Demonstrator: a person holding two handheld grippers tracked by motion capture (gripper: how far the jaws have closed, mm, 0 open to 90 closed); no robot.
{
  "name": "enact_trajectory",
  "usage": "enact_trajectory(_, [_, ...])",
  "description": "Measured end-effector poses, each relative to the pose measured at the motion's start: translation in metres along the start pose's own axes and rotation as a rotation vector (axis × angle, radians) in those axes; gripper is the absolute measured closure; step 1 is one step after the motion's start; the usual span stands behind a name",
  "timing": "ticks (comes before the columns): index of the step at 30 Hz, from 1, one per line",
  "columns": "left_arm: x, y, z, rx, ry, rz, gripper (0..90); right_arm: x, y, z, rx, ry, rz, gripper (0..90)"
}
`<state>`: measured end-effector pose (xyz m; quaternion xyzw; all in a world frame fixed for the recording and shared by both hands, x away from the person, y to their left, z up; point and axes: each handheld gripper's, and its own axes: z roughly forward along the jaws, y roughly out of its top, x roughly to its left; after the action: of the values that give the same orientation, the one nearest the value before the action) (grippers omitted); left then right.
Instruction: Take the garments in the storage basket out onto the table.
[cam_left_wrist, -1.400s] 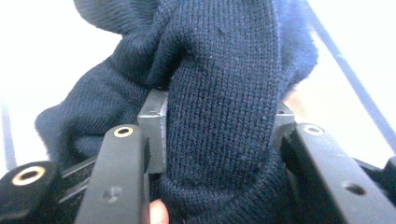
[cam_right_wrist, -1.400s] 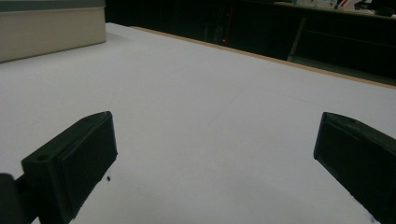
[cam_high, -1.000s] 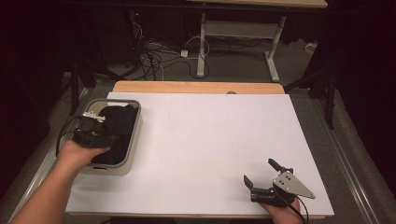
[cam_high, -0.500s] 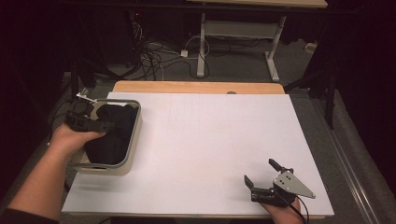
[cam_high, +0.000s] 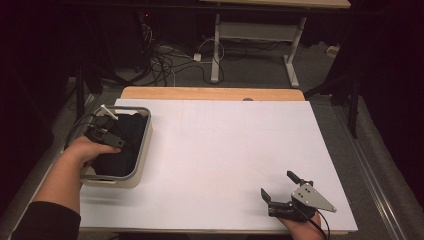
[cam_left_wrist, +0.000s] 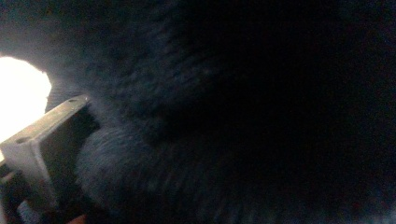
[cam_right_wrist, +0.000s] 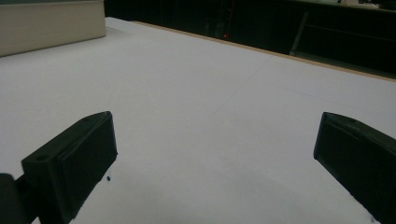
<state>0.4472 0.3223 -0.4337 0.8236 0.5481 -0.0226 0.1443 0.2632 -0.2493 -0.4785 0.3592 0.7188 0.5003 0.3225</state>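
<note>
Left tool (cam_high: 111, 134) buried in dark cloth (cam_high: 122, 150) inside grey bin (cam_high: 142, 150) at counter's (cam_high: 225, 150) left edge; jaw gap impossible to tell (one jaw tip visible, rest swallowed by fuzzy fabric). Risk: shallow pinch slipping off, or bin dragged along. Right tool (cam_high: 280, 187) wide open, holding nothing, resting near front edge.

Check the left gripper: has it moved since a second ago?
Yes. The left gripper went from the bin's near end toward its far end.
</note>
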Motion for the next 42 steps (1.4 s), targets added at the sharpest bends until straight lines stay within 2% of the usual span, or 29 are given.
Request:
enact_trajectory(3, [-0.011,0.000,0.002,0.054,0.040,0.046,0.0,0.001,0.000,0.000,0.001,-0.002,-0.005,0.0])
enact_trajectory(5, [-0.013,0.000,0.003,0.058,0.050,0.054,0.0,0.001,0.000,0.000,0.001,-0.001,-0.003,0.0])
enact_trajectory(8, [-0.026,0.000,0.012,0.074,0.118,0.080,0.0,0.002,0.000,0.001,0.006,0.002,-0.011,0.0])
enact_trajectory(10, [-0.030,0.001,0.016,0.073,0.152,0.076,0.0,0.002,0.001,0.001,0.001,0.003,-0.005,0.0])
enact_trajectory(16, [-0.024,0.002,0.017,0.045,0.139,0.059,1.8,0.005,0.002,0.001,-0.001,0.007,-0.013,0.0])
enact_trajectory(17, [-0.023,0.002,0.017,0.033,0.137,0.053,1.8,0.005,0.002,0.001,-0.001,0.007,-0.013,0.0])
enact_trajectory(21, [-0.016,-0.002,0.015,-0.023,0.118,0.054,10.8,0.003,0.002,0.000,-0.001,0.004,-0.007,0.0])
enact_trajectory(24, [-0.014,-0.004,0.013,-0.056,0.107,0.063,11.9,0.001,0.002,-0.001,-0.006,-0.001,-0.002,0.0])
enact_trajectory(30, [-0.014,-0.002,0.007,-0.049,0.108,0.066,10.9,-0.002,0.002,-0.003,-0.010,-0.011,0.008,0.0])
enact_trajectory(32, [-0.012,0.001,0.006,-0.028,0.093,0.064,10.9,-0.003,0.002,-0.003,-0.008,-0.012,0.011,0.0])
enact_trajectory(33, [-0.011,0.002,0.005,-0.029,0.084,0.054,11.0,-0.003,0.002,-0.003,-0.008,-0.013,0.011,0.0])
enact_trajectory(37, [-0.010,0.002,0.005,-0.031,0.080,0.060,11.5,-0.003,0.002,-0.003,-0.007,-0.012,0.010,0.0])
enact_trajectory(40, [-0.012,0.001,0.007,-0.044,0.096,0.079,15.4,-0.003,0.002,-0.003,-0.010,-0.013,0.011,0.0])
enact_trajectory(42, [-0.013,0.000,0.007,-0.051,0.100,0.088,22.0,-0.002,0.002,-0.003,-0.007,-0.014,0.009,0.0])
